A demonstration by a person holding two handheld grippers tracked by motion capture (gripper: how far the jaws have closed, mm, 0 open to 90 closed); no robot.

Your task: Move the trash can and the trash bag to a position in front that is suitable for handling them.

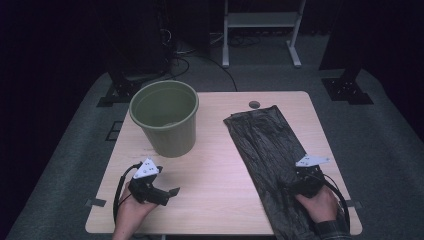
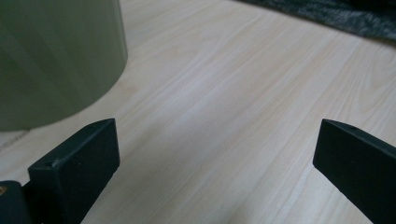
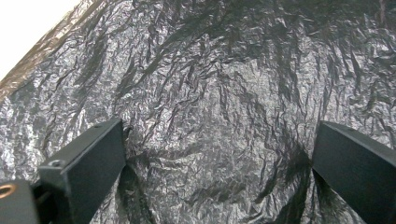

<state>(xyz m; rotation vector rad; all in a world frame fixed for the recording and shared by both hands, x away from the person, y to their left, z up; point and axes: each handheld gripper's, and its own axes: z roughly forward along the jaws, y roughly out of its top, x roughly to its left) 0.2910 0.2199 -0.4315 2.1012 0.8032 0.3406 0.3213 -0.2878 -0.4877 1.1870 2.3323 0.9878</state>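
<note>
right gripper view: right tool [image 3: 217, 163], jaws apart, over black bag [image 3: 224, 84].

Both grippers matte black, blocky square-tipped jaws. Left gripper [image 1: 172, 192] and right gripper [image 1: 292, 186] each topped with grey three-cornered plate, black cable looping off. Dark patterned sleeve [image 1: 331, 230] on right wrist.

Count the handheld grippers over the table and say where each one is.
2. The left gripper sits over bare wood near the round green plastic bin; the right gripper is above the crinkled black plastic bag lying flat on the table's right side.
</note>
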